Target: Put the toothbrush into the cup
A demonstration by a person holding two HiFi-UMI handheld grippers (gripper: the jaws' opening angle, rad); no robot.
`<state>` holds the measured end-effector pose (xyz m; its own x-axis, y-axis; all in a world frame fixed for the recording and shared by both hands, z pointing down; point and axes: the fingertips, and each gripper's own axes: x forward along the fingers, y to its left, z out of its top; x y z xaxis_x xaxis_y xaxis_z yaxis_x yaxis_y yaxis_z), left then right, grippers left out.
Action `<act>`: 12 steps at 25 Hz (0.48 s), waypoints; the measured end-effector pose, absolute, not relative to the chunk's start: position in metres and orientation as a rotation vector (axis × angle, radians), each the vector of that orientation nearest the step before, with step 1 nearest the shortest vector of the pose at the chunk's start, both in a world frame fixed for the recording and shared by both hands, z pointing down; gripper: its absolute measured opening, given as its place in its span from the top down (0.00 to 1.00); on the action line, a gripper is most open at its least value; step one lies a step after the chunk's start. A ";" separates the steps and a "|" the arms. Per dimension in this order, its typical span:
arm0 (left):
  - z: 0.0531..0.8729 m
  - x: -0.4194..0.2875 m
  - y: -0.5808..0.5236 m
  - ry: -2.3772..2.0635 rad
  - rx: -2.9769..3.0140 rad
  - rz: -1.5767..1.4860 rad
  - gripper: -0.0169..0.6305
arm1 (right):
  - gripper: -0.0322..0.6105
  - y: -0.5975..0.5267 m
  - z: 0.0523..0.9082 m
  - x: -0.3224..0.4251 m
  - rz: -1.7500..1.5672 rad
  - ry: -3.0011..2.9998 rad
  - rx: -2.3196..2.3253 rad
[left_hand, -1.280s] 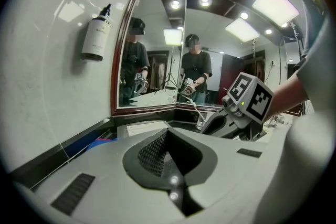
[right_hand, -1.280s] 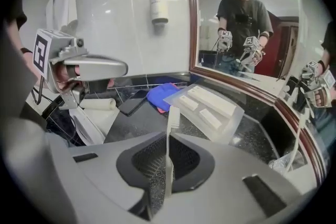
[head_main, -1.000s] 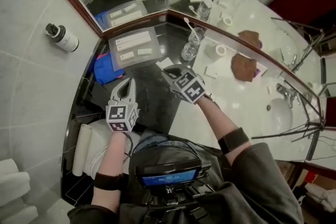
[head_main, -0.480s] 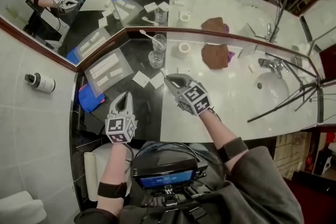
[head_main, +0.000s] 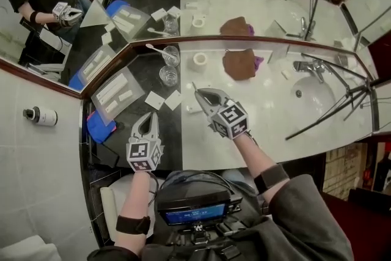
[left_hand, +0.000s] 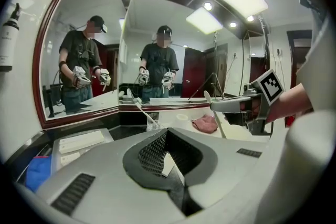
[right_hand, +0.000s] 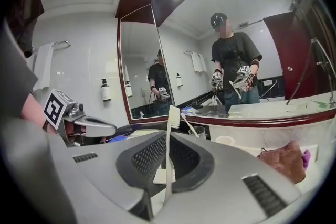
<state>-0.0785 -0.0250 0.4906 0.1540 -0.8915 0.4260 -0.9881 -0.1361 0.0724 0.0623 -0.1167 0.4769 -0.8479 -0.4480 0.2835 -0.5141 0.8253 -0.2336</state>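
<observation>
L gripper [head_main: 148,118]: jaws shut, empty, nearest me | R gripper [head_main: 199,93]: jaws narrow, clamped on toothbrush [right_hand: 168,150], head up | step, I judge: carry to cup | empty cup [head_main: 168,75] just beyond R tips | next: I line brush over rim, lower, release.

Between the right gripper [head_main: 199,92], clamped on the toothbrush [right_hand: 168,155], and the front cup [head_main: 168,75] lie only flat packets [head_main: 154,100], so the way over them is open. Just behind, the rear cup [head_main: 171,55] holds a brush [head_main: 156,50] leaning left, and the mirror [head_main: 275,9] closes off the back. A ring [head_main: 200,59] stands just right of the cups, with a cloth [head_main: 239,64] beyond it. A tray [head_main: 115,93] flanks the left. The counter [head_main: 269,101] right of the gripper is bare up to the tripod legs [head_main: 330,113] crossing the sink [head_main: 314,91].
</observation>
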 end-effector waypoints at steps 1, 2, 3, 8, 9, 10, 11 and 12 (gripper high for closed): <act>0.492 -0.076 -0.027 -1.797 2.103 0.405 0.97 | 0.90 -0.121 0.476 0.062 0.456 -2.801 0.752; 0.494 -0.074 -0.030 -1.793 2.103 0.408 0.97 | 0.90 -0.126 0.476 0.061 0.464 -2.810 0.757; 0.496 -0.073 -0.033 -1.790 2.102 0.410 0.97 | 0.90 -0.131 0.476 0.058 0.472 -2.818 0.760; 0.508 -0.071 -0.054 -1.788 2.103 0.403 0.97 | 0.90 -0.160 0.480 0.035 0.484 -2.876 0.747; 0.510 -0.072 -0.060 -1.790 2.107 0.397 0.97 | 0.90 -0.167 0.479 0.030 0.487 -2.894 0.745; 0.512 -0.072 -0.067 -1.792 2.110 0.390 0.97 | 0.90 -0.174 0.479 0.025 0.489 -2.911 0.748; 0.514 -0.073 -0.073 -1.795 2.112 0.383 0.97 | 0.90 -0.182 0.480 0.021 0.491 -2.925 0.756; 0.516 -0.075 -0.079 -1.798 2.114 0.377 0.97 | 0.90 -0.190 0.481 0.016 0.493 -2.936 0.765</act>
